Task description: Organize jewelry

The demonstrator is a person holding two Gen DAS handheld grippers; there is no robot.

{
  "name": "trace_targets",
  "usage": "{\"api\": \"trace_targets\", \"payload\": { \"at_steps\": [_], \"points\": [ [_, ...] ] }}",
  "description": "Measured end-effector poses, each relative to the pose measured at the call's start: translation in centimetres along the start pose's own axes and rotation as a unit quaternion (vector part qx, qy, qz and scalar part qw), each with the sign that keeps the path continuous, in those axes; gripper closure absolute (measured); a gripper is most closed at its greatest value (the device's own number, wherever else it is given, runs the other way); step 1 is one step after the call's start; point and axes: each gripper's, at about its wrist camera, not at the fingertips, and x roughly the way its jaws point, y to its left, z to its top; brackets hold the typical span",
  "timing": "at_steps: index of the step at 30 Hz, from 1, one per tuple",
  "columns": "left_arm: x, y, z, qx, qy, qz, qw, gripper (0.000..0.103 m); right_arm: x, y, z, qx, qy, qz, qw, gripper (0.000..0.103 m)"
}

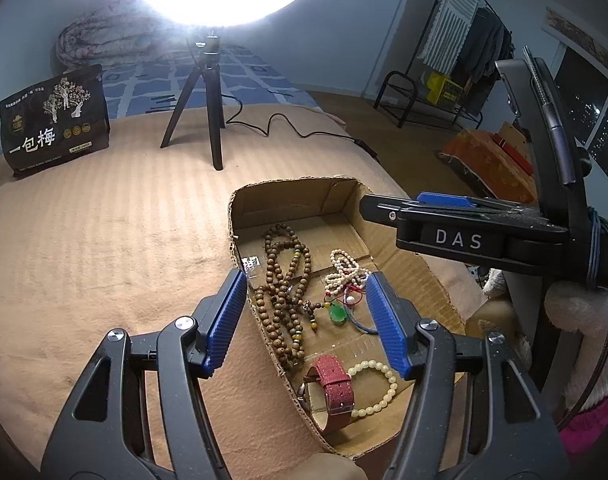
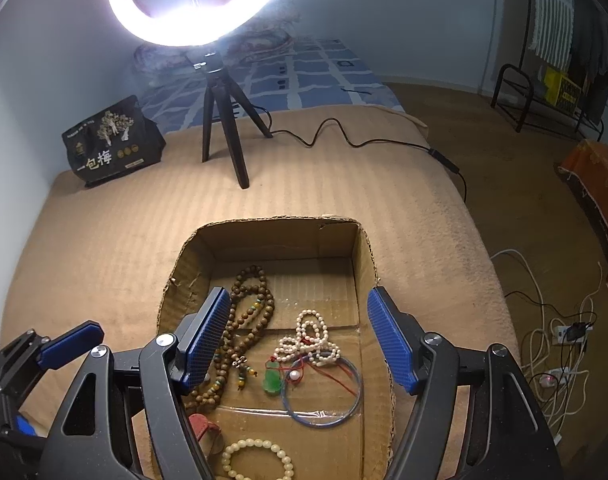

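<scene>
Both my tongs, left (image 1: 306,322) and right (image 2: 299,336), hang spread and empty over one cardboard box (image 2: 281,240) on the bed (image 1: 103,248), holding one wooden bead necklace (image 1: 281,280), one pearl strand (image 2: 312,336), one jade pendant (image 2: 271,380), one blue bangle (image 2: 324,416), one red-strapped watch (image 1: 332,388), one cream bracelet (image 1: 378,388).

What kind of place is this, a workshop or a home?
Most likely a bedroom at home. The cardboard box of jewelry sits on a bed with a beige blanket, a rolled quilt lies at its far end, and a clothes rack stands by the wall.
</scene>
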Motion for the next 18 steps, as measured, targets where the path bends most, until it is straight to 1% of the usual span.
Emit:
{"api": "trace_targets", "payload": {
  "at_steps": [2, 5, 18],
  "points": [
    [-0.3, 0.0, 0.0, 0.0, 0.0, 0.002, 1.0, 0.039, -0.3, 0.1, 0.0, -0.001, -0.001, -0.002, 1.0, 0.032],
    [-0.9, 0.2, 0.0, 0.0, -0.002, 0.004, 1.0, 0.036, -1.0, 0.2, 0.0, -0.002, -0.006, -0.006, 1.0, 0.032],
    [-5.5, 0.0, -0.4, 0.023, -0.028, 0.014, 0.9993, 0.035, -5.9, 1.4, -0.8, -0.012, -0.047, -0.017, 0.999, 0.032]
  ]
}}
